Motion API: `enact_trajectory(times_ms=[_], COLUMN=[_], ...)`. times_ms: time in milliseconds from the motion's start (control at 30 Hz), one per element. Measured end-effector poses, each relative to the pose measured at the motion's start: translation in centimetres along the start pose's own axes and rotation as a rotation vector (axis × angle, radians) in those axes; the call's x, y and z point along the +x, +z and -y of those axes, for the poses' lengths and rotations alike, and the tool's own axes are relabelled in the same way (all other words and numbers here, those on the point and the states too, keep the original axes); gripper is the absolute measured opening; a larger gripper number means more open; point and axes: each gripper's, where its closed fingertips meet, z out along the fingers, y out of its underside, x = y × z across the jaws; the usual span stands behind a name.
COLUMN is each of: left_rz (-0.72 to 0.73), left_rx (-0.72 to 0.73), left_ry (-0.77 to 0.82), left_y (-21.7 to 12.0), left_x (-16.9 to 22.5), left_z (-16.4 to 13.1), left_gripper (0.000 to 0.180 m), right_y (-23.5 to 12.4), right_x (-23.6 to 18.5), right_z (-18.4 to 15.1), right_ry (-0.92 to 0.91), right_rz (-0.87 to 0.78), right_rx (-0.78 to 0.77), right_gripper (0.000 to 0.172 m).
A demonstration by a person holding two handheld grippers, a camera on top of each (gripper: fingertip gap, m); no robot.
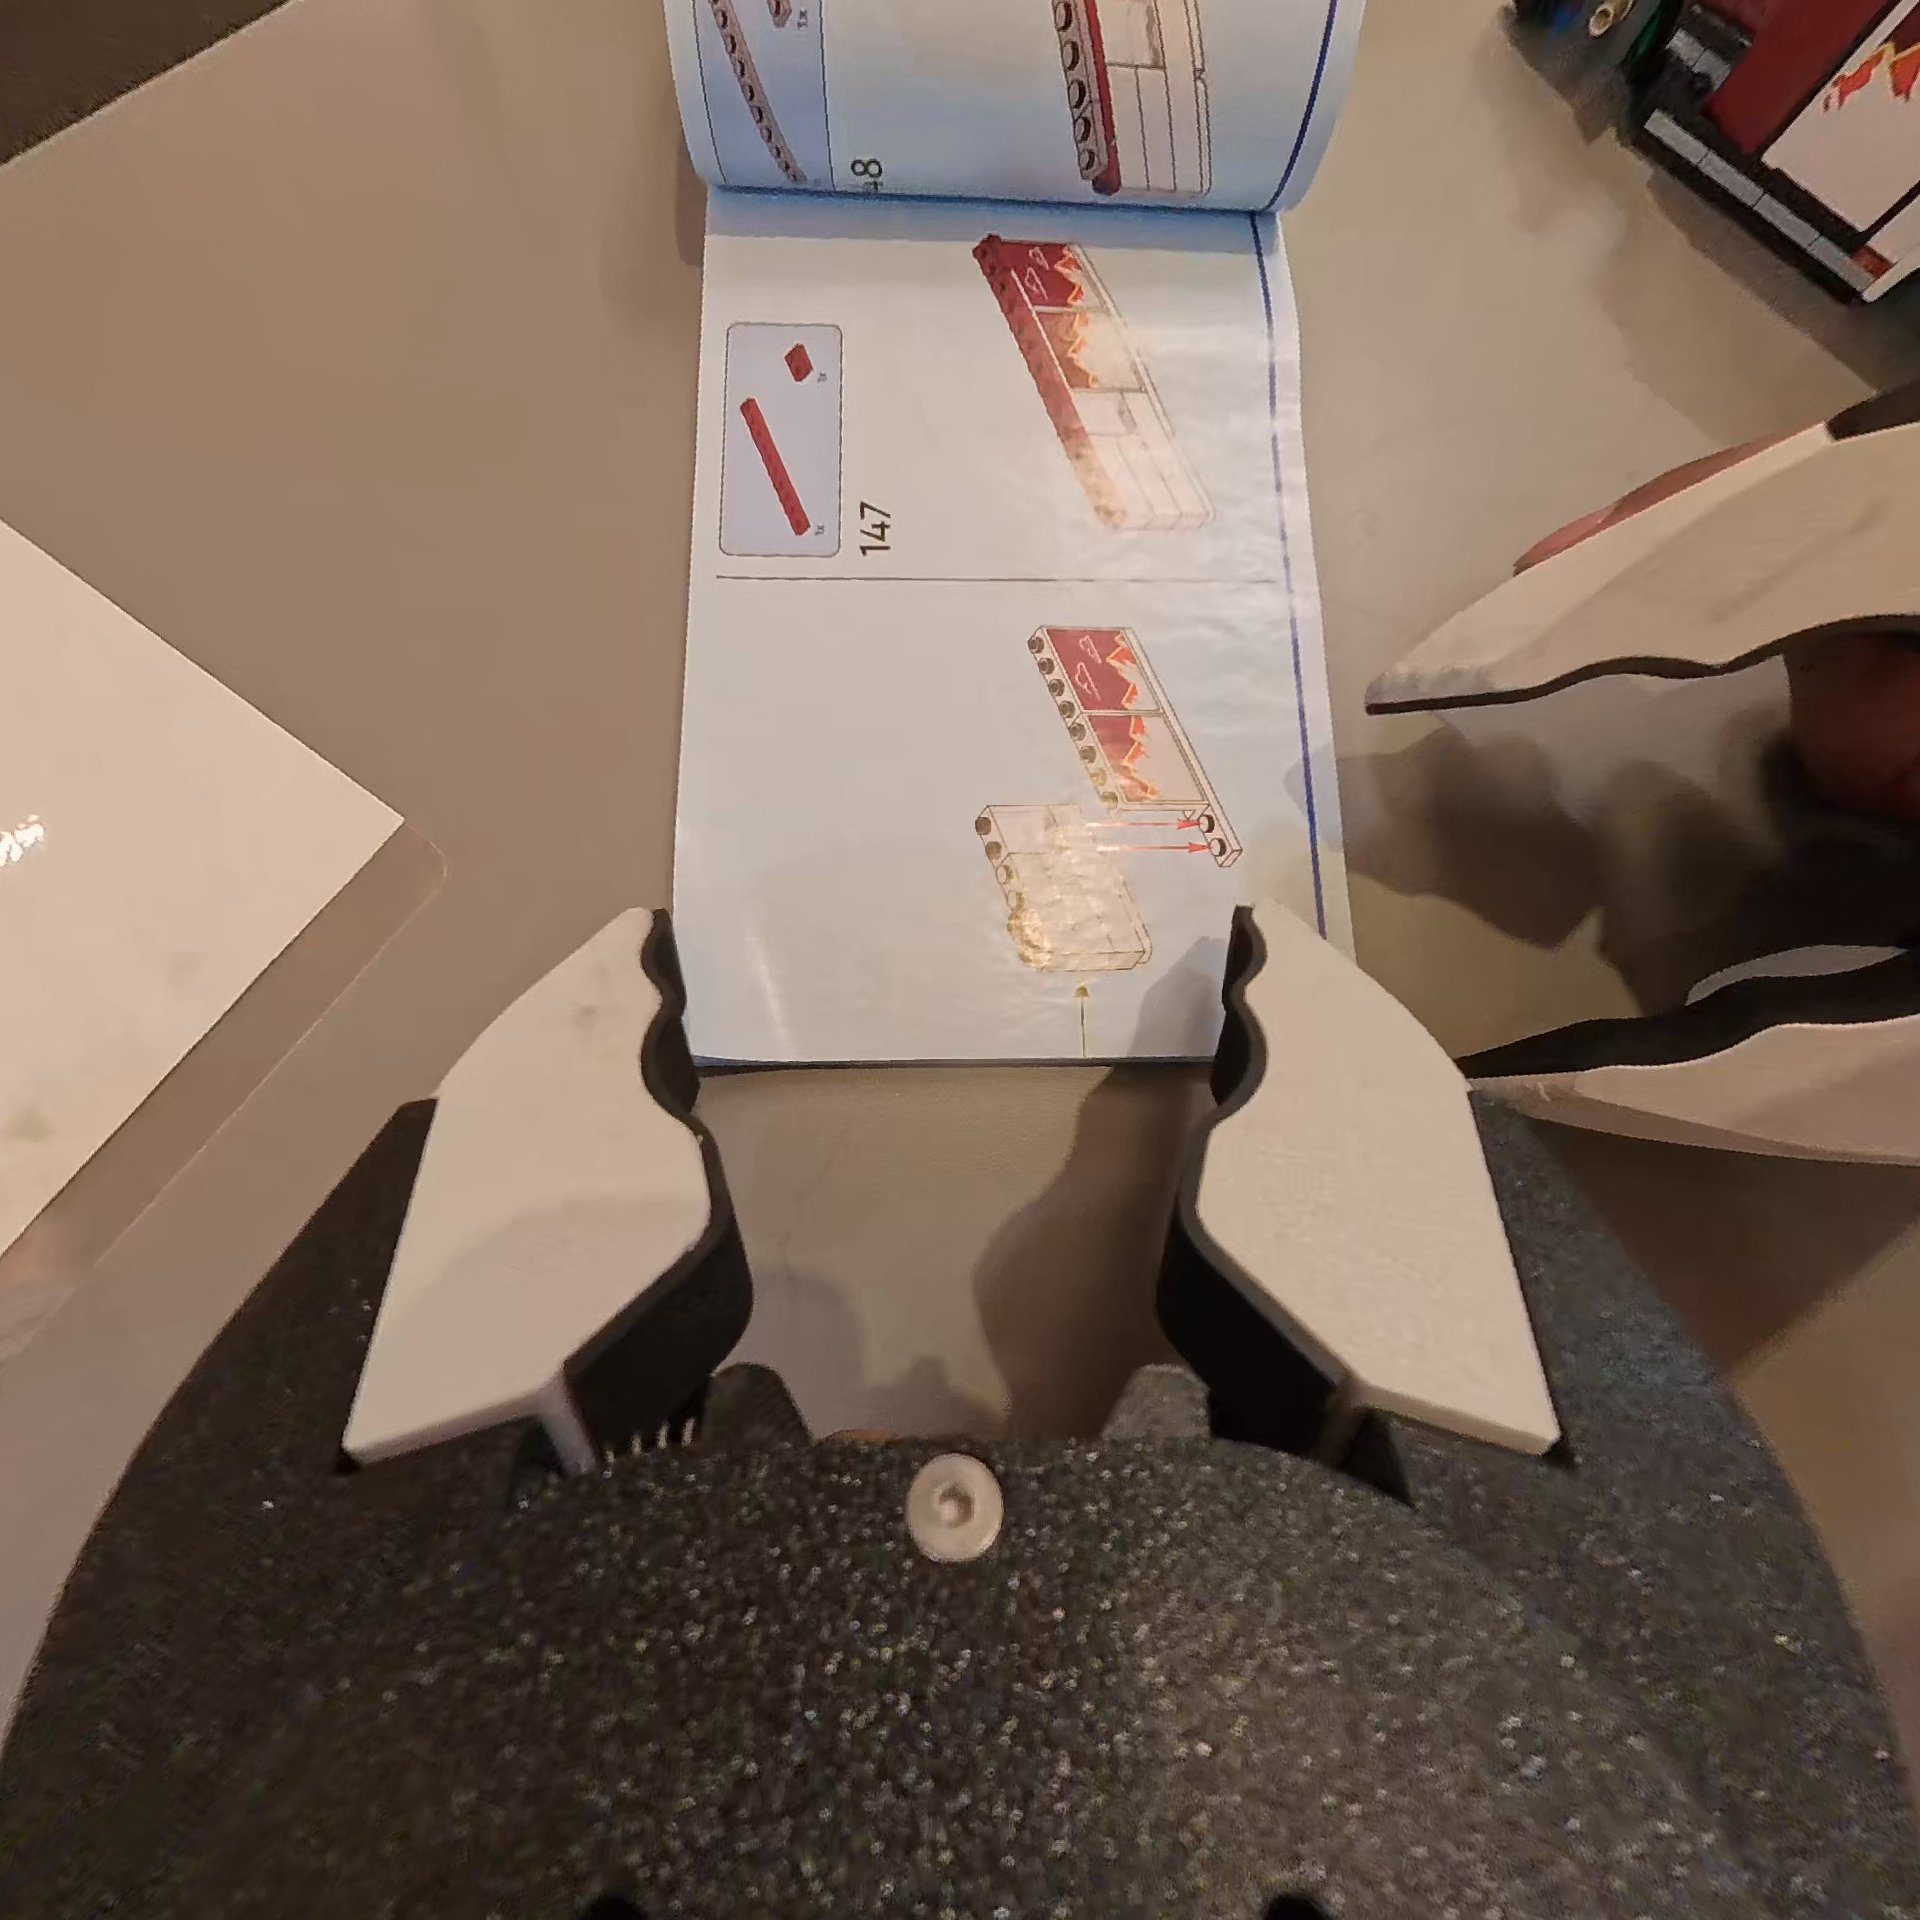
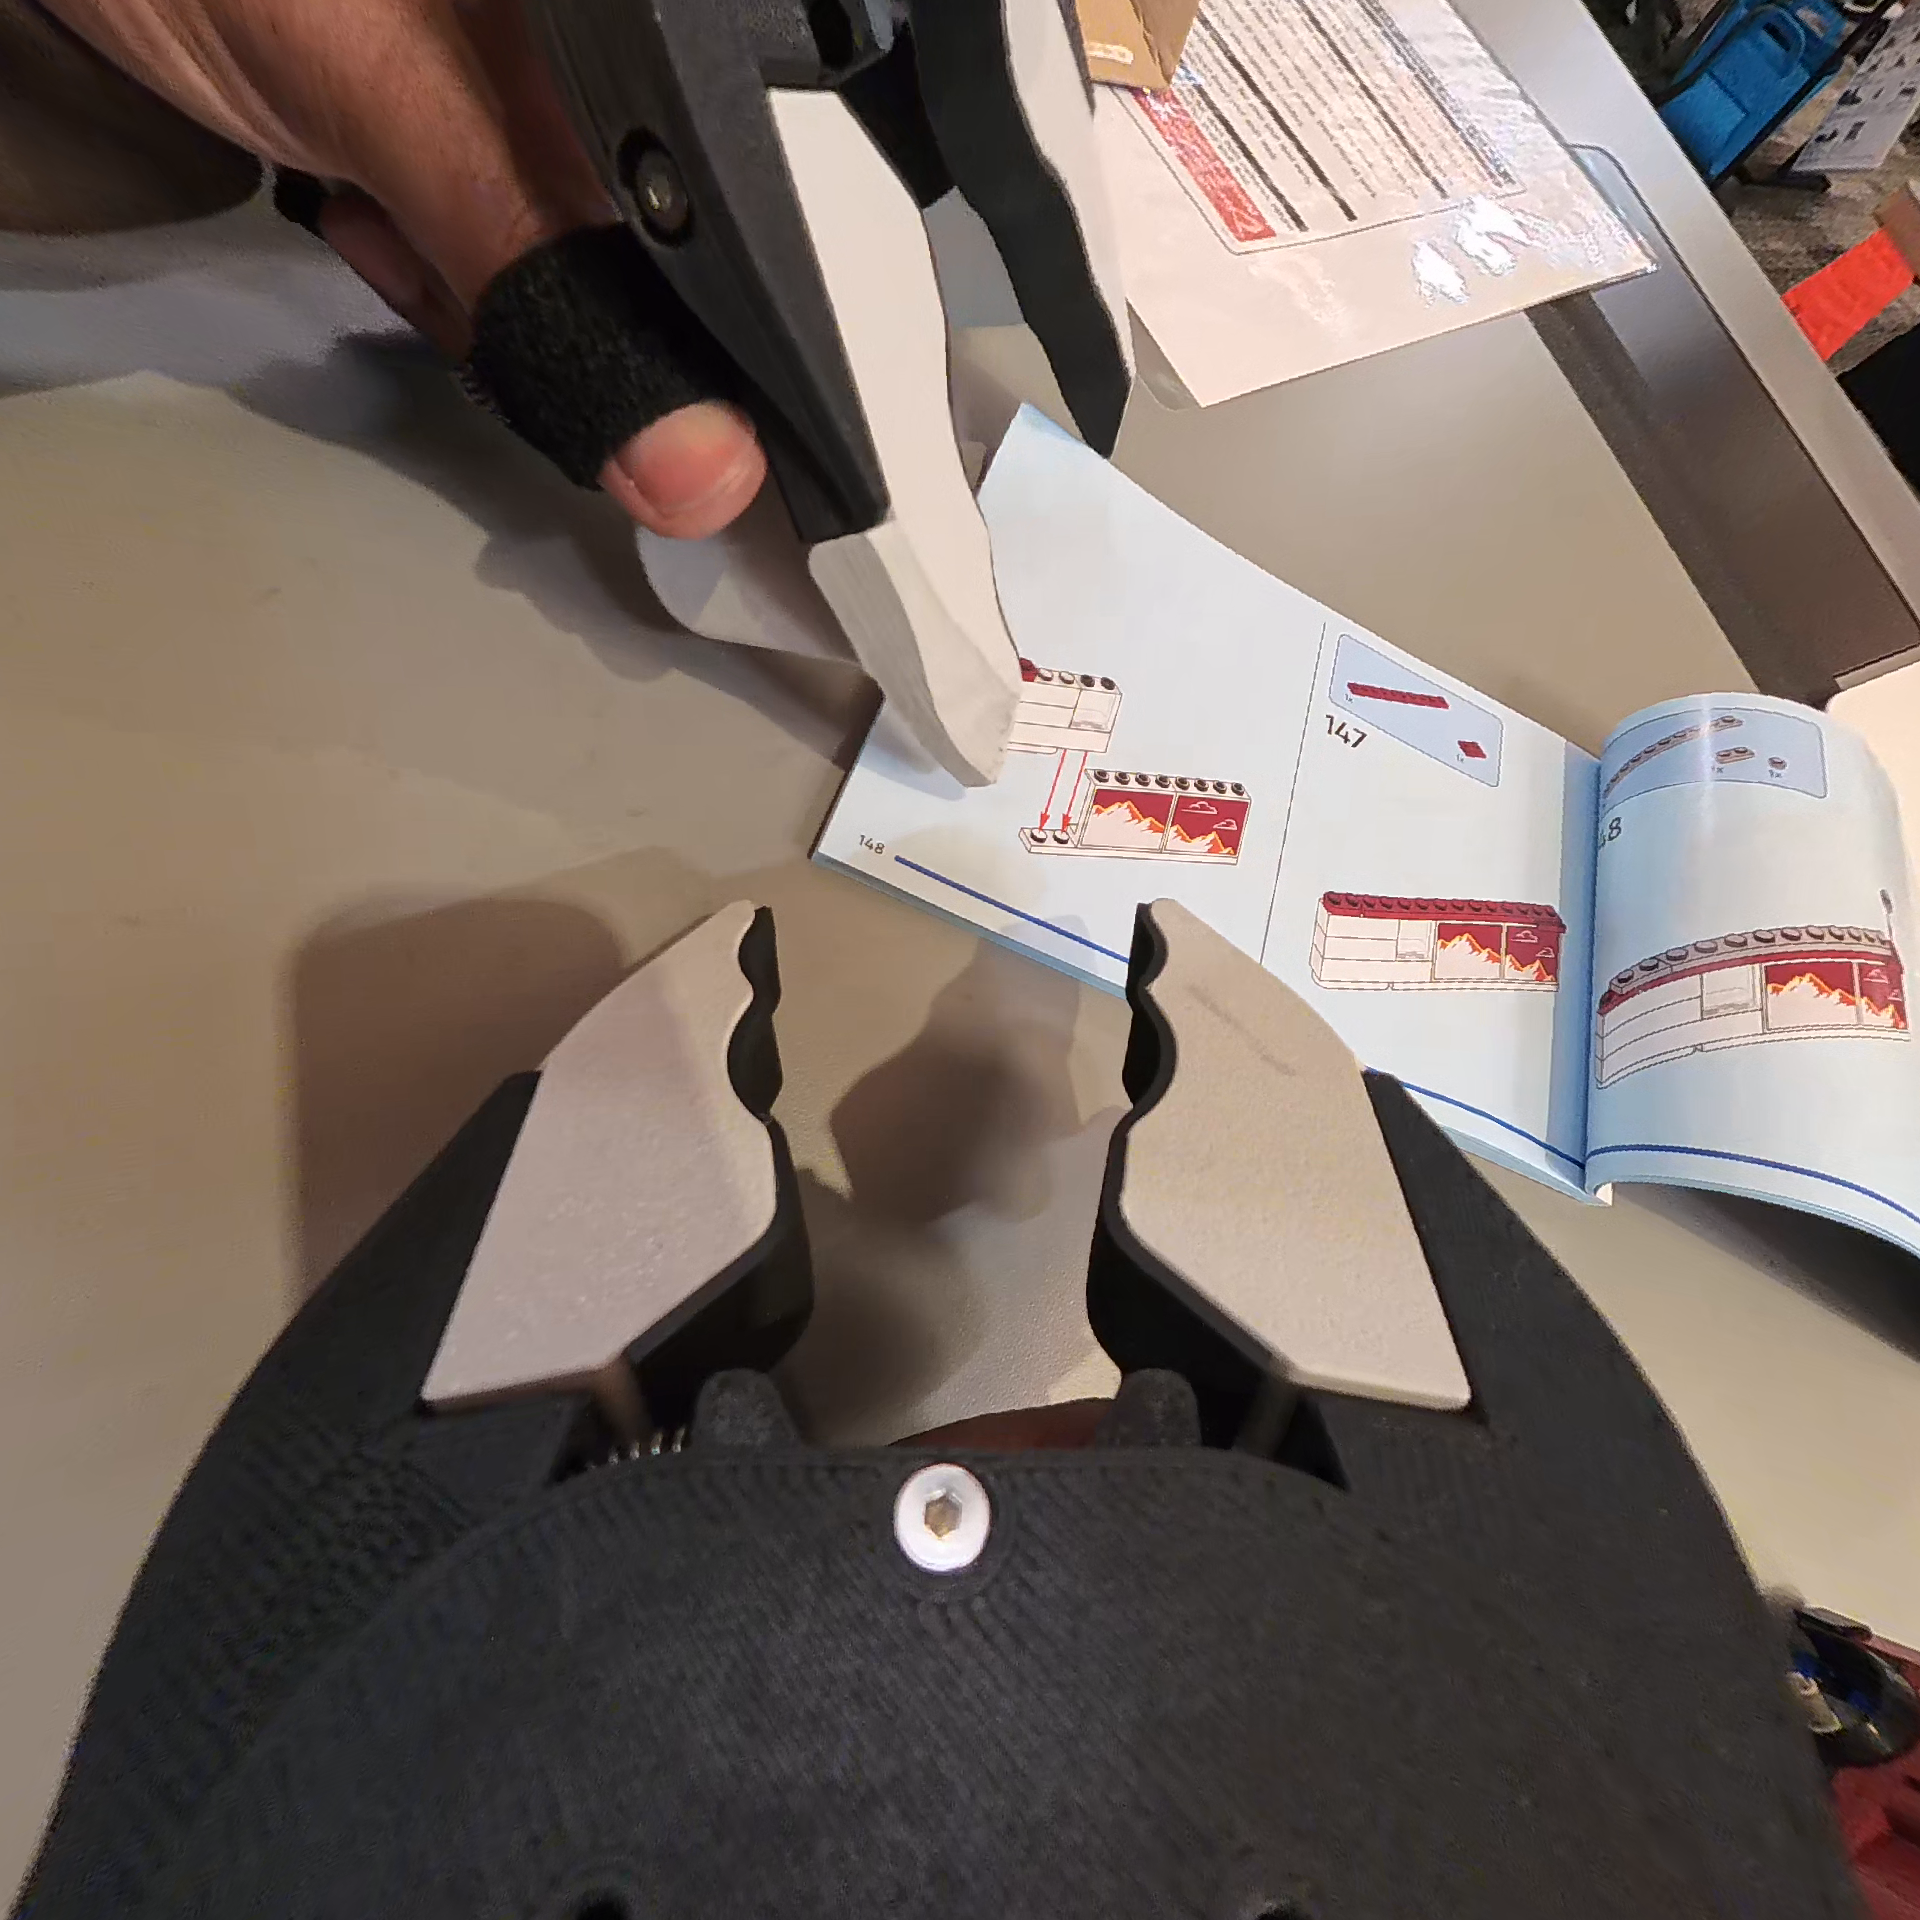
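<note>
Smooth matte beige counter (image 1: 416, 520) carried everything. Left gripper (image 1: 956, 997) had its fingers (image 1: 582, 1122) spread wide w/ nothing between them; flat pale grey plates w/ wavy black rubber pads, tips over the near edge of an open booklet (image 1: 883, 779), one tip seeming to rest on a page corner in the right wrist view. Booklet was glossy pale-blue paper w/ brick-building diagrams in red & white, near page flat, far page curling up. Right gripper (image 2: 951, 997) had same-shaped fingers (image 2: 1236, 1122) open about halfway, nothing in its grasp, hovering above bare counter just beside the booklet's edge, right tip overlapping that edge. A hand (image 2: 416, 208) w/ a black fabric loop round the thumb gripped the left tool's black body. Farther out: a shiny laminated sheet (image 2: 1382, 187), and a red-white-black brick model (image 1: 1808, 145) at the counter's far corner.
</note>
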Motion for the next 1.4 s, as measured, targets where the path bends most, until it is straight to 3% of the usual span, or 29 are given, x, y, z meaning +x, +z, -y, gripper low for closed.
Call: enact_trajectory(times_ms=[100,467,767,1400], left_rz=[0.001,0.038,0.075,-0.056], left_rx=[0.007,0.012,0.049,0.214], left_ry=[0.01,-0.081,-0.172,-0.372], left_y=[-0.1,-0.6,-1.2,-1.9], left_x=[0.1,-1.6,-3.2,-3.0], left_z=[0.1,-0.2,-0.3,1.6], left_gripper=[0.095,0.051,0.003,0.0], right_y=[0.1,0.3,0.3,0.6], right_x=[0.2,3.3,3.4,3.8], right_z=[-0.1,-0.7,-0.7,-0.3], right_ry=[0.007,0.034,0.025,-0.066], right_rz=[0.002,-0.068,-0.073,-0.039], right_rx=[-0.003,-0.005,0.002,0.043], right_gripper=[0.064,0.062,0.062,0.071])
